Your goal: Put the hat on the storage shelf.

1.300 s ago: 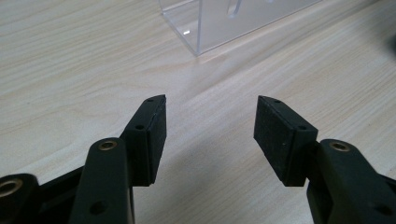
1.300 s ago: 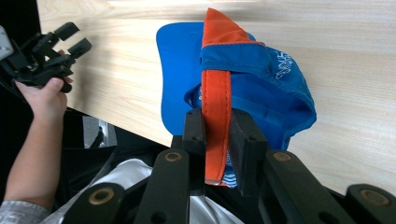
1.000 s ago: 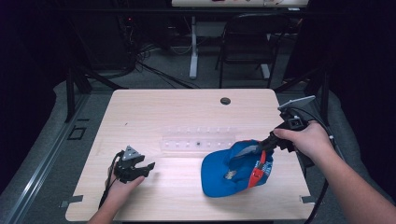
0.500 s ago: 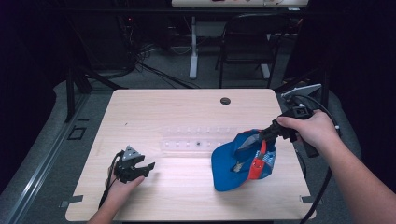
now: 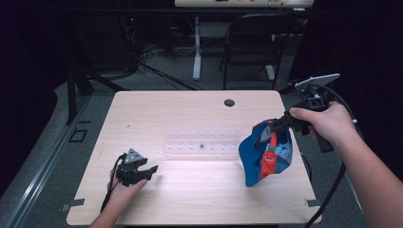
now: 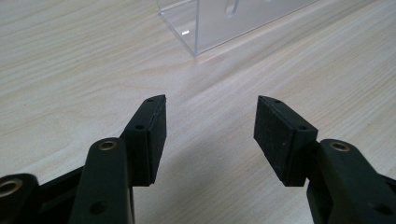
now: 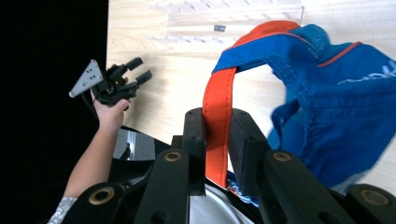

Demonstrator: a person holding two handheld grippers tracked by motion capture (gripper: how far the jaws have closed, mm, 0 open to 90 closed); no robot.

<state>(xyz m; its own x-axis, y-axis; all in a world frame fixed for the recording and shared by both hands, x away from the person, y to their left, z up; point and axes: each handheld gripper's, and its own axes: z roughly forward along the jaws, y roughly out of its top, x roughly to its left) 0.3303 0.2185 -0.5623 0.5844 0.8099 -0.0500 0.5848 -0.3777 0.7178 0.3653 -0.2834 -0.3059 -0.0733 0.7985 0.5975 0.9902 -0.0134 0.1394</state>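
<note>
In the high view the left gripper (image 5: 142,170) rests on the table (image 5: 157,109) at about 7 o'clock, jaws apart with nothing between them; the left gripper view confirms bare wood between the pads (image 6: 154,135). A little farther in, toward the middle, lies a clear rack (image 5: 202,141) with a row of small pegs, and nothing hangs on it. At about 4 o'clock the right gripper (image 5: 280,125) holds a blue cap (image 5: 266,152) by its orange strap (image 7: 218,126), jaws pinched tight on the strap in the right gripper view, so the cap dangles over the table's right part, its lower edge close to the wood or just off it. By the look of things the pick-up is done; what is left, I judge, is carrying the cap to wherever it belongs, perhaps the rack, and letting go. A white mark on the cap's blue cloth (image 7: 383,74) looks like lettering but is too cut off to read. Beyond, at 12 o'clock, a dark grommet hole (image 5: 229,102) sits in the table.
</note>
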